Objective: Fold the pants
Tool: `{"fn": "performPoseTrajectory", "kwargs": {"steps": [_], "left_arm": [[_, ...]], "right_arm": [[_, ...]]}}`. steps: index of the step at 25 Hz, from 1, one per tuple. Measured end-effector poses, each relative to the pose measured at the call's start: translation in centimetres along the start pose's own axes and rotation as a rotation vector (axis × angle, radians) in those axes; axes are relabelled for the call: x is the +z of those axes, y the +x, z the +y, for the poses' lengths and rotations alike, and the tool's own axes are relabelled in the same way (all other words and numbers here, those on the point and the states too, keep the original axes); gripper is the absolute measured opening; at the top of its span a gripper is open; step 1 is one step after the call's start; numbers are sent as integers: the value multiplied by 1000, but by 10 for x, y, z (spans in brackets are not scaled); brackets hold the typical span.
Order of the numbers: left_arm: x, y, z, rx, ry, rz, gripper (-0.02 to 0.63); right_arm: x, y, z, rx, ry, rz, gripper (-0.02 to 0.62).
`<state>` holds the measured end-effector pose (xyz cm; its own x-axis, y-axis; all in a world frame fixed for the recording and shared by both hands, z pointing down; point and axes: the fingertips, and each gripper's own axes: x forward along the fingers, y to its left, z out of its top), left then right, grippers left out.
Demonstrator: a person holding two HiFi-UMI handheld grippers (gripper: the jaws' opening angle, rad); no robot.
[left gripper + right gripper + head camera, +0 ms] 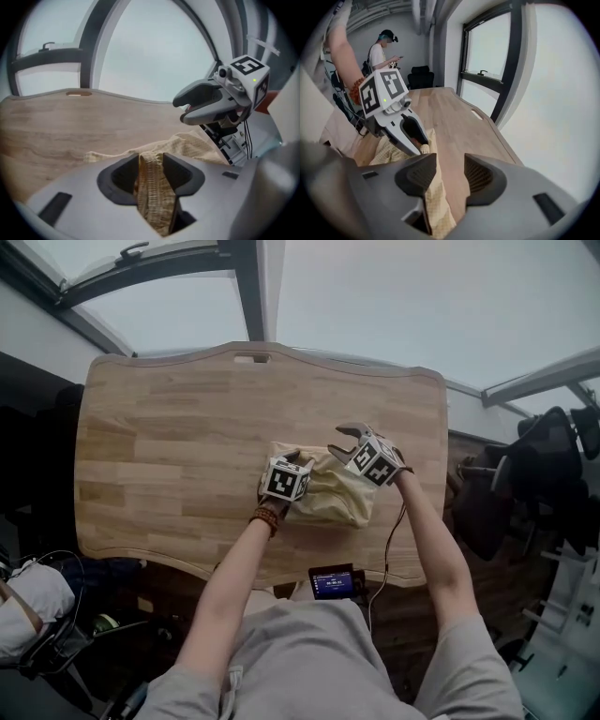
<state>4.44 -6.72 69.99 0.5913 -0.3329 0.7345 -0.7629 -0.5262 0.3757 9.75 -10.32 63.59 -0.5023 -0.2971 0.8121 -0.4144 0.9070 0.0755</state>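
Observation:
The beige pants (323,495) lie in a folded bundle on the wooden table (187,446), right of its middle. My left gripper (296,458) is at the bundle's left end. In the left gripper view a bunched strip of the pants (151,183) fills the gap between the pads of my left gripper (151,161). My right gripper (341,441) hovers over the bundle's far right corner. In the right gripper view my right gripper (450,171) has a gap between its jaws showing bare wood, and the pants' edge (436,201) runs under its left jaw.
A small black device with a lit screen (333,582) sits at the table's near edge with a cable running to the right. A dark chair (558,460) stands to the right and bags (33,610) lie on the floor at the left. A person (382,51) stands far behind.

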Motion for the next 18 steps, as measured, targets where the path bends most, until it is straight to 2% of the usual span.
{"fn": "performPoseTrajectory", "kwargs": {"steps": [1, 2, 3, 4, 7, 9, 11, 13, 15, 16, 17, 18], "left_arm": [[-1, 3, -1, -3, -11, 12, 164], [0, 3, -4, -7, -5, 10, 121], [4, -2, -10, -13, 17, -4, 91], [7, -11, -18, -23, 51, -25, 87], [6, -46, -52, -51, 185, -107, 87], [-1, -67, -68, -45, 237, -146, 87], [-13, -85, -76, -48, 233, -168, 87], [-28, -97, -83, -59, 231, -174, 87], [-40, -106, -90, -72, 238, -177, 86], [-45, -109, -93, -75, 241, -179, 87], [-50, -113, -95, -76, 238, -182, 86], [-54, -117, -96, -78, 230, -185, 86]], "right_arm": [[-3, -2, -3, 3, 19, -12, 187], [-5, -3, -7, 7, 33, -20, 187], [-7, -4, -12, 15, 42, -27, 186], [-6, -4, -17, 30, 50, -34, 174], [10, 4, -5, 169, 26, -51, 156], [22, 22, 24, 304, -65, -32, 153], [29, 44, 55, 388, -189, 6, 156], [31, 68, 76, 417, -286, 46, 178], [29, 88, 85, 416, -334, 79, 182], [27, 96, 85, 404, -341, 90, 146], [28, 102, 84, 389, -338, 95, 58], [30, 106, 82, 374, -322, 91, 31]]}}
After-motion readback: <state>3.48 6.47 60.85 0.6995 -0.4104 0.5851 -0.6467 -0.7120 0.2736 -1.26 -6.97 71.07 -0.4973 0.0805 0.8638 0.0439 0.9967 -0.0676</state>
